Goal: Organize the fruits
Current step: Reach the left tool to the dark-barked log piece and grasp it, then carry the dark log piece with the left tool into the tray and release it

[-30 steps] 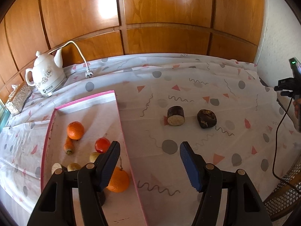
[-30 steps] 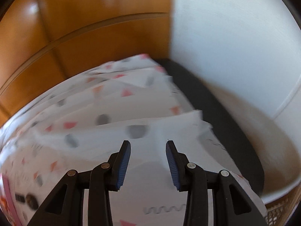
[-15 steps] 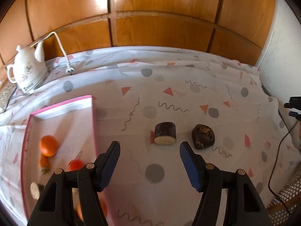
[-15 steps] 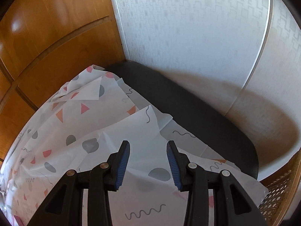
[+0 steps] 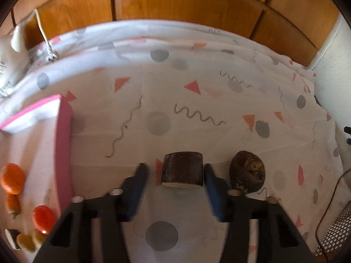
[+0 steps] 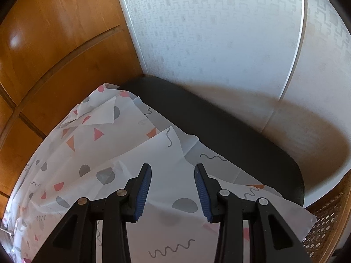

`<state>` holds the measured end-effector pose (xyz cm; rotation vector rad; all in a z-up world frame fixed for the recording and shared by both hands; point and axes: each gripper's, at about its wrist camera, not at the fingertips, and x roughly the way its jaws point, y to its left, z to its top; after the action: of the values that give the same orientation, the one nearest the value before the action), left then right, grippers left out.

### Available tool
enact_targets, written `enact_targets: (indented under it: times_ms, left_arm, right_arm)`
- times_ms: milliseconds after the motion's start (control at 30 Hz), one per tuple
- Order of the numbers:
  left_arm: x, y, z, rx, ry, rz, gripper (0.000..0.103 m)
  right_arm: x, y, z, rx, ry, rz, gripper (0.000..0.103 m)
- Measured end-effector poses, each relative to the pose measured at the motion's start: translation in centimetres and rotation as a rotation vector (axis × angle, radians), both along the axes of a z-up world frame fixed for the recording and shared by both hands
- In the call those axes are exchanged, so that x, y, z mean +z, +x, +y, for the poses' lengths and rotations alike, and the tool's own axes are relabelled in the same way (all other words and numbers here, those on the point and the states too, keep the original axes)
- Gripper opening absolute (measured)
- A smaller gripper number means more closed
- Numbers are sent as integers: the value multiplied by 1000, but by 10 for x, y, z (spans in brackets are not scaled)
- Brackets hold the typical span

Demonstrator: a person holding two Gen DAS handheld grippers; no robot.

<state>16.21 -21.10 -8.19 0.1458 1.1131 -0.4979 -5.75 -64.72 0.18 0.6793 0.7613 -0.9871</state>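
Observation:
In the left wrist view a dark cut cylinder of fruit (image 5: 182, 169) with a pale cut face lies on the patterned cloth. My left gripper (image 5: 174, 174) is open, with its blue pads on either side of the piece, not touching it. A dark round fruit (image 5: 246, 172) lies just right of the right finger. A pink-edged tray (image 5: 63, 144) at the left holds an orange (image 5: 12, 178), a red tomato (image 5: 43, 218) and other small fruits. My right gripper (image 6: 173, 183) is open and empty over the cloth's right corner.
Wood panelling (image 5: 175, 2) stands behind the table. A white kettle (image 5: 8, 57) and its cord (image 5: 45, 37) are at the far left. In the right wrist view a bare black table edge (image 6: 219, 127), a white wall (image 6: 219, 32) and a wicker basket (image 6: 324, 230) show.
My left gripper moved right and forward, away from the tray, and now brackets the cut dark piece. My right gripper turned toward the wall corner and then held nearly still.

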Motion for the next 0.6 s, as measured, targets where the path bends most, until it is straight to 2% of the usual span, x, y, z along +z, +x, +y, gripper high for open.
enact_targets:
  times_ms: [33, 67, 333, 600]
  left_arm:
    - [0, 0, 0, -1, 2, -17, 39]
    - [1, -2, -1, -11, 11, -32, 36]
    - [18, -14, 22, 26, -28, -52, 36]
    - [58, -29, 71, 102, -85, -146, 36]
  right_arm:
    - [0, 1, 0, 2, 0, 1, 41]
    - [0, 1, 1, 4, 0, 1, 41]
    - [-2, 0, 1, 5, -2, 7, 41]
    - [-3, 2, 1, 9, -2, 10, 41]
